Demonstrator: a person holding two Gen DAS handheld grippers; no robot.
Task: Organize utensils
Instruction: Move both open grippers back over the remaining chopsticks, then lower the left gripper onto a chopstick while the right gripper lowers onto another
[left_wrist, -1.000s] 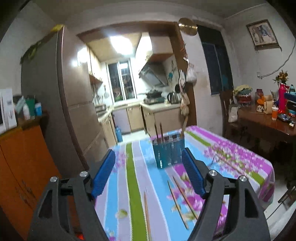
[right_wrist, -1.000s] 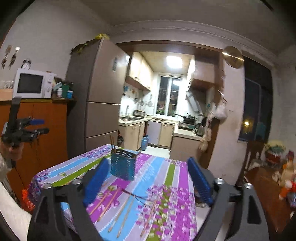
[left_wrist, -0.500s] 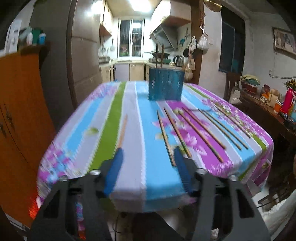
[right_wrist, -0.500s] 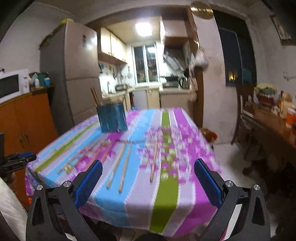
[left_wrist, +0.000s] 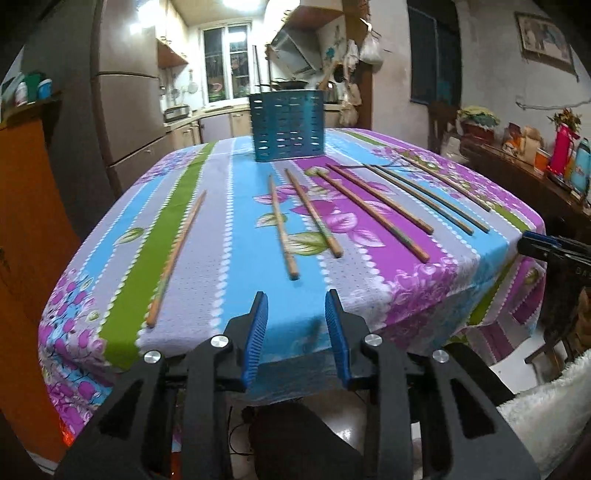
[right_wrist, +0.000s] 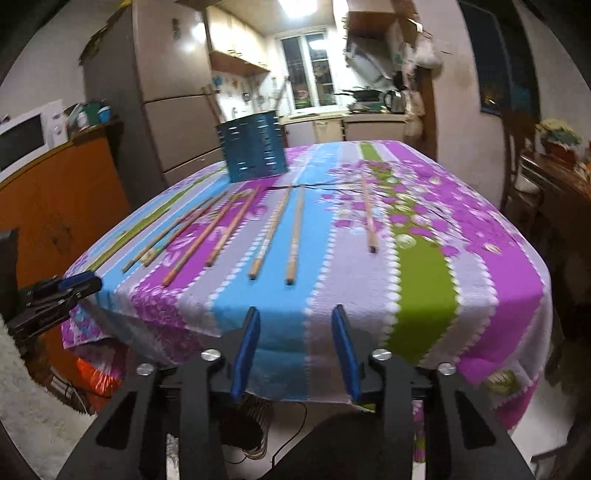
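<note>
Long wooden chopsticks (left_wrist: 280, 229) are laid in loose rows on the striped floral tablecloth (left_wrist: 207, 236), before a teal slotted holder (left_wrist: 287, 127) at the far side. A microwave (right_wrist: 22, 142) is seen only in the right view. The left gripper (left_wrist: 295, 306) and right gripper (right_wrist: 293, 319) are held parted and empty at the near table edge, chopstick ends just beyond them.

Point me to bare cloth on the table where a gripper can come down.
Free: the strip between the lone left chopstick and the next chopstick; also the near edge before the left gripper. Crowded: right of there, below the blue holder.
</note>
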